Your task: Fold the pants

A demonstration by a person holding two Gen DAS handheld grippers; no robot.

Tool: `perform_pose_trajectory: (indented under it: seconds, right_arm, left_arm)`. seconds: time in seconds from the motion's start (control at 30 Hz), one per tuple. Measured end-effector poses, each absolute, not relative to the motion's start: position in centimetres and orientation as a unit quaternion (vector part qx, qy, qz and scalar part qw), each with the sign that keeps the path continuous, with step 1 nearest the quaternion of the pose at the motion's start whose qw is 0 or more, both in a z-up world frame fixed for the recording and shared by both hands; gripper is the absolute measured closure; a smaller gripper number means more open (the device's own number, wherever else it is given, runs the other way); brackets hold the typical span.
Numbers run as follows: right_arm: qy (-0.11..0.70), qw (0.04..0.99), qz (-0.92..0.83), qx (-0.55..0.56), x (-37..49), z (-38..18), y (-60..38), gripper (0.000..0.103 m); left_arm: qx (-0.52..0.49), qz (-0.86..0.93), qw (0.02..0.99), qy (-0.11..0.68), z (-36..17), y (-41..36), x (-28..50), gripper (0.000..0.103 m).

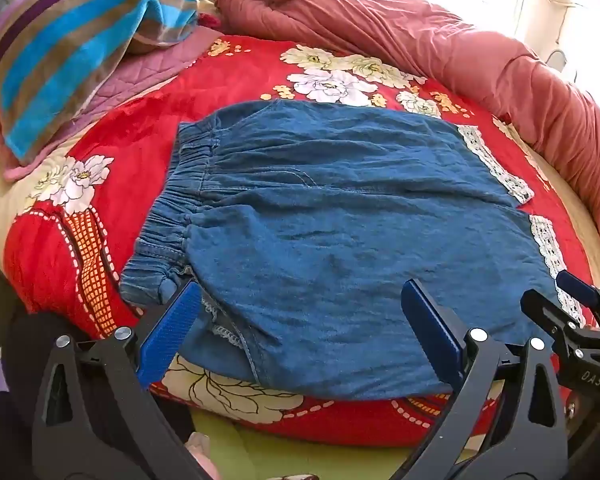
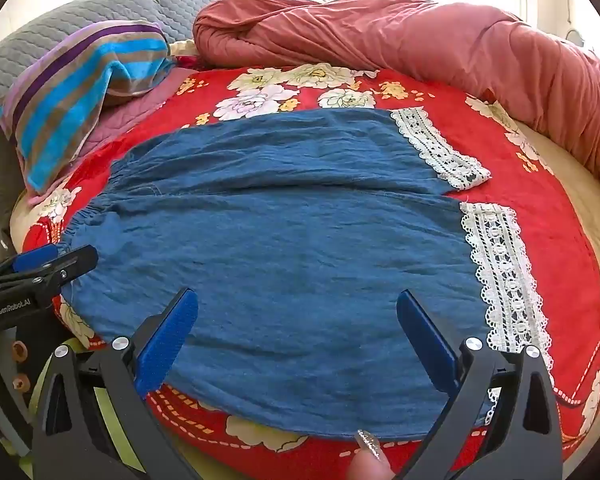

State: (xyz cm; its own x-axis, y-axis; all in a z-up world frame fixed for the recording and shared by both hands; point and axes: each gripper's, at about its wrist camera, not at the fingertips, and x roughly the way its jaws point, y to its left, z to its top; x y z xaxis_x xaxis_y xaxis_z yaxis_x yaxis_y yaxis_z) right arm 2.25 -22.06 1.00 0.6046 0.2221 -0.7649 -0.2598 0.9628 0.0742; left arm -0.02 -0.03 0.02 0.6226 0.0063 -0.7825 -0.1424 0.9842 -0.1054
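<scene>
Blue denim pants [image 1: 340, 208] lie flat on a red floral blanket [image 1: 148, 128], elastic waistband [image 1: 180, 192] to the left and white lace cuffs [image 1: 496, 164] to the right. My left gripper [image 1: 300, 286] hovers open over the near waist end, nothing between its blue pads. In the right wrist view the pants [image 2: 280, 232] spread wide, with the lace cuffs [image 2: 500, 280] at the right. My right gripper [image 2: 297, 293] stands open above the near leg, short of the cuff. Each gripper shows at the other view's edge: the right gripper [image 1: 552, 292], the left gripper [image 2: 60, 260].
A rolled pink quilt [image 2: 420, 36] runs along the far and right side of the bed. A striped towel [image 2: 80, 92] lies on a mauve pillow [image 1: 140, 76] at far left, before a grey quilted headboard [image 2: 60, 28]. A fingertip [image 2: 368, 452] shows at the bottom.
</scene>
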Motion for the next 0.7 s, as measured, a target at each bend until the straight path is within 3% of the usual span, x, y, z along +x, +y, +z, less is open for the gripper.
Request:
perform_pose_trajectory:
  seconds: [0.7]
  right_arm:
    - [0.425,0.894,0.137,-0.033,2.36,1.18,-21.78,0.004]
  left_arm:
    - [-0.078,0.046,0.898,0.431,0.40,0.31,-0.41,0.009]
